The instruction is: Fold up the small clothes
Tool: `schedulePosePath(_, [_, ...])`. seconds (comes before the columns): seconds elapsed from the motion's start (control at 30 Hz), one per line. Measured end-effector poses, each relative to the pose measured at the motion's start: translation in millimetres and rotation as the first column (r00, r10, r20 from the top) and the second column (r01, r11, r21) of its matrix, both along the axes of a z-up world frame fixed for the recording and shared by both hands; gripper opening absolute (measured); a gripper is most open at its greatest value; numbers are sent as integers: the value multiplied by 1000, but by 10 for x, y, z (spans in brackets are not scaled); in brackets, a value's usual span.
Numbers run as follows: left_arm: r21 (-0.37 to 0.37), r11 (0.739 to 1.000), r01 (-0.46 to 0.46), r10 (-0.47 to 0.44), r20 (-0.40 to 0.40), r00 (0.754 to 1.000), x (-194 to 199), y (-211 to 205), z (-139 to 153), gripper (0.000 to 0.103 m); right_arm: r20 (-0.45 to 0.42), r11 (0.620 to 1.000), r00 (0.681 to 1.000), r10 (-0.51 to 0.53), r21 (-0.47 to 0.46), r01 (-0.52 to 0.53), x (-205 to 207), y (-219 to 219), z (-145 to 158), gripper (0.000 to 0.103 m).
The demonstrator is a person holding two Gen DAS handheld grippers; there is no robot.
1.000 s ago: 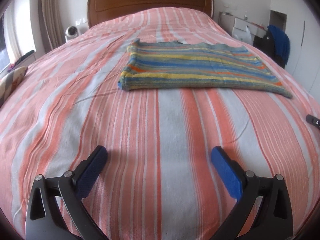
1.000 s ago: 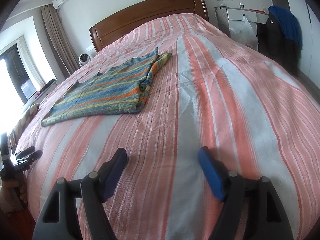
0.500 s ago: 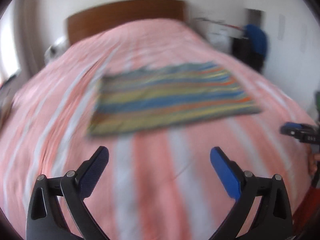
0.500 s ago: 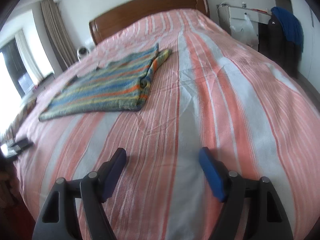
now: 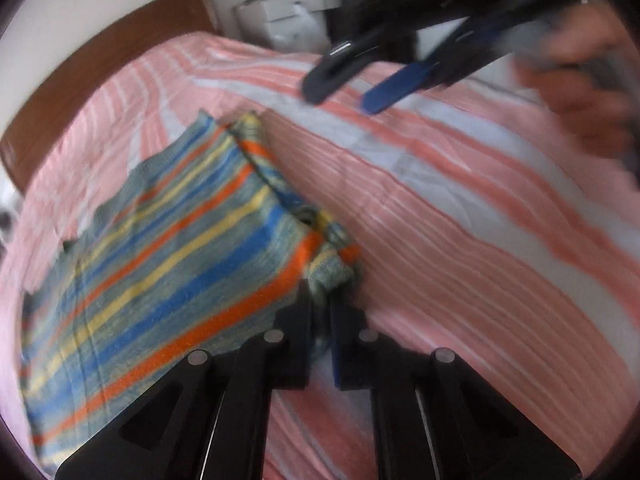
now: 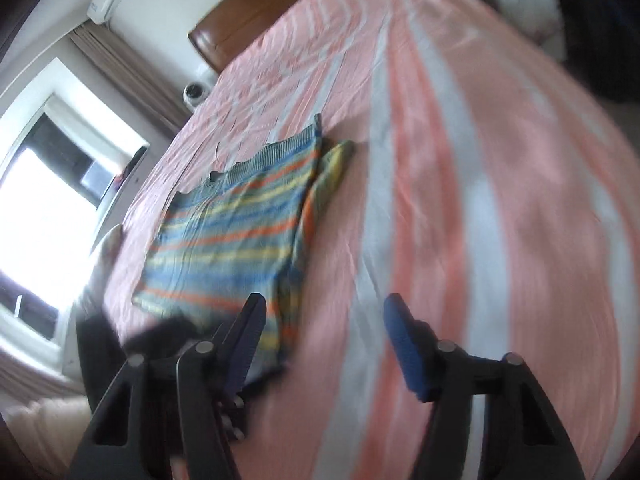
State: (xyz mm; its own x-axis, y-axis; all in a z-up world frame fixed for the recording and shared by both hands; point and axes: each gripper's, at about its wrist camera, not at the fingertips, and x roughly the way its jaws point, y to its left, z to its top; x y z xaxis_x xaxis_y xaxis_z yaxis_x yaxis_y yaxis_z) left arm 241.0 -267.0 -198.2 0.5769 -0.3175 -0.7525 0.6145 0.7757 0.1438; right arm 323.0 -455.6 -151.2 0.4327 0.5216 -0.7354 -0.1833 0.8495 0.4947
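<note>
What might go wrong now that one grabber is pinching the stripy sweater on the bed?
The left gripper pinches only the near corner of the sweater, so just one layer may lift and the fold could come apart. The right gripper holds nothing; its jaws are closing above the sweater's edge and the bedspread, so it might catch the sheet too. Both views are blurred by fast motion, which could drag the sweater crooked.

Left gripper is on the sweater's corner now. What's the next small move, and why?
Probably bring the right gripper onto the sweater's far edge. The left gripper is shut on the near corner, while the right, jaws closing, has nothing between them above the bedspread.
</note>
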Motion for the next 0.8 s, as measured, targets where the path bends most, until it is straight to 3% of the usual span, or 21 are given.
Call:
schedulePosePath(0.07, [-78,997,-20,17,-39,999,39,141,36,5,-48,999,999,17,46,-15,434,110,-132,59])
schedulePosePath(0.2, [-190,980,-62,47,-84,995,54,367,135,5,-142,972,989,-38,225,70,1117,348,-498,57])
schedulePosePath(0.3, [-302,944,-135,109,-101,989,16,821,326,4,-149,978,988,-38,196,68,1355,638,-539,9])
schedulePosePath(0.43, [-420,871,-254,225,-118,967,-72,1591,598,4,-27,980,998,55,195,-48,1372,1084,-37,9])
schedulePosePath(0.57, [-456,803,-382,356,-146,923,-139,2354,694,4,30,963,986,161,212,-164,1425,1879,374,9])
schedulePosePath(0.7, [-445,732,-515,473,-213,855,-151,2897,514,4,29,953,970,242,178,-244,1572,2896,365,9])
schedulePosePath(0.8, [-411,701,-583,537,-235,810,-136,3186,367,4,15,950,961,276,145,-275,1647,3558,191,9])
